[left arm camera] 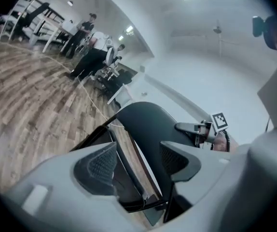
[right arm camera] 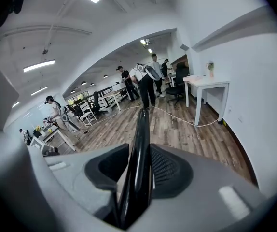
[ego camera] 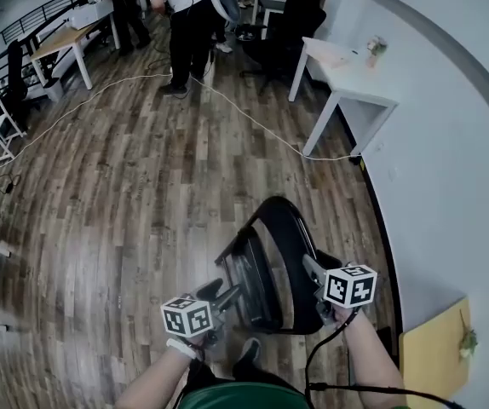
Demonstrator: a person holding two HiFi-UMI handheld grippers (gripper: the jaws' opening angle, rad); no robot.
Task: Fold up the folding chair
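Note:
The black folding chair stands on the wood floor close in front of me, its curved backrest to the right and its seat tipped up beside it. My right gripper is shut on the backrest's thin edge, which runs straight up between its pads. My left gripper is at the seat's near left side, open. In the left gripper view the seat and frame lie in the gap of the left gripper, and neither pad touches them. The right gripper shows behind the backrest.
A white wall runs close along the right, with a yellow board leaning low on it. A white desk stands ahead on the right. A white cable crosses the floor. People stand at the far end, more desks at far left.

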